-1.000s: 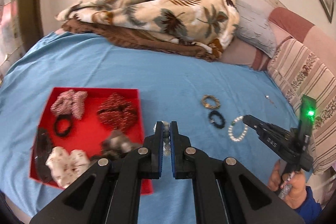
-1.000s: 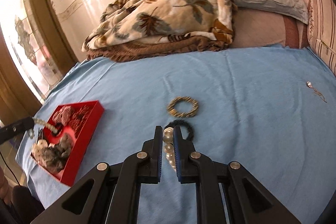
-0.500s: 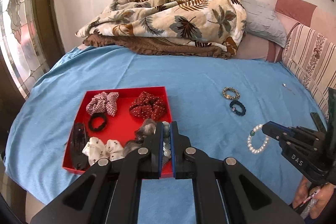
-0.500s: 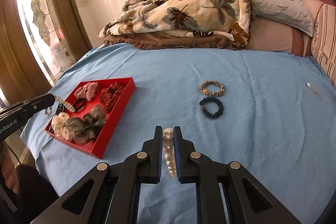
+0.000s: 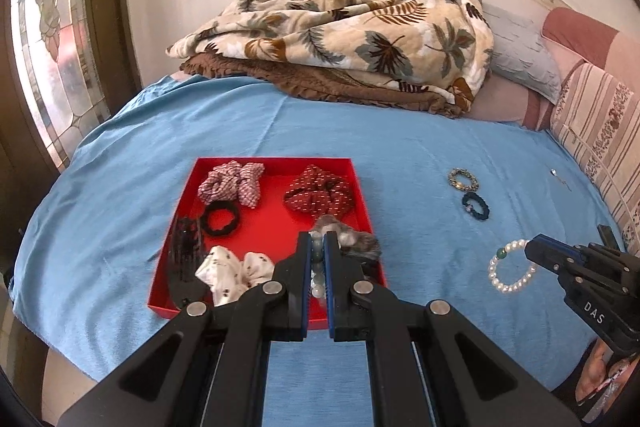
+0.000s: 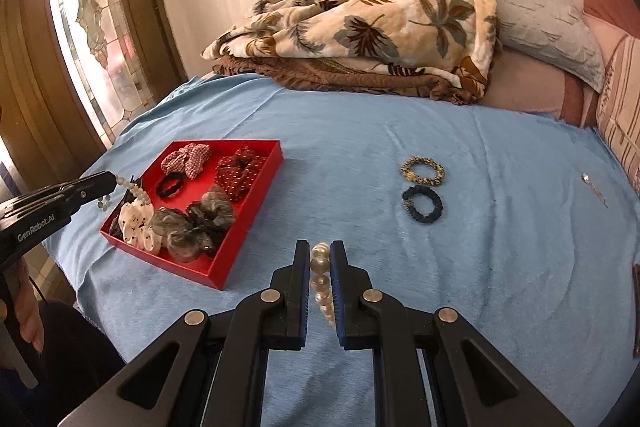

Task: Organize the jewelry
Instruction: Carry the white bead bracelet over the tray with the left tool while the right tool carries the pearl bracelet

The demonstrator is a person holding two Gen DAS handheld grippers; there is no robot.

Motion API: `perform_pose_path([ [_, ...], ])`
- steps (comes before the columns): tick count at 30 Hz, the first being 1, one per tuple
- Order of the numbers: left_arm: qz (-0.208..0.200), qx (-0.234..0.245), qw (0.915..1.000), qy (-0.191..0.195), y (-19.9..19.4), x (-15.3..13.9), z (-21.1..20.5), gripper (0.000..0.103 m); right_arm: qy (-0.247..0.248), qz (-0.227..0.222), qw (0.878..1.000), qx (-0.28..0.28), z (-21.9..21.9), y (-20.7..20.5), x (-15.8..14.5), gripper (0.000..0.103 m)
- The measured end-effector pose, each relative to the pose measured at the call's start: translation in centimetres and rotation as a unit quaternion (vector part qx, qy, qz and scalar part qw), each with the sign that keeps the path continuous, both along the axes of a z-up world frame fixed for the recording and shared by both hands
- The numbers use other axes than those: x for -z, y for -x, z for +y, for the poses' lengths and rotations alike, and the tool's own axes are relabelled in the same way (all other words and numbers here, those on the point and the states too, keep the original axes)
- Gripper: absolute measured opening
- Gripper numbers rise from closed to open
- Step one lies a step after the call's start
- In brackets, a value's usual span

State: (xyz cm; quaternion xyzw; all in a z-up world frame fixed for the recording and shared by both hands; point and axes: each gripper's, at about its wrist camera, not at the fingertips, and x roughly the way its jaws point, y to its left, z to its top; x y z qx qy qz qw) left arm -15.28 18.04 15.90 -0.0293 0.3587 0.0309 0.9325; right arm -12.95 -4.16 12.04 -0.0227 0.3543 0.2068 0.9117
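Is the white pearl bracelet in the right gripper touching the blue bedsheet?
Cannot tell. In the left wrist view the white pearl bracelet hangs from the right gripper over the blue bedsheet; no gap or contact is plain.

Both claws clamped, held level and forward.
Left claw (image 5: 317, 247) pinched nearly shut on beads between its fingers; right claw (image 6: 320, 255) likewise closed on a strand, gripped from below by a hand (image 5: 600, 379).

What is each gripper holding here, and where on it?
Left gripper: a pale bead bracelet, pinched on its strand, the rest dangling. Right gripper: a white pearl bracelet, pinched on one side of its loop.
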Motion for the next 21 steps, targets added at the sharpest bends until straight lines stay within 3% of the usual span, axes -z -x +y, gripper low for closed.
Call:
perform_pose_path([
  [21,0.019,-0.024,0.998,0.056,-5.5,1.7,7.4,0.006,0.038,-0.007,0.998,-0.044,7.0,-0.8,-1.7,0.011],
])
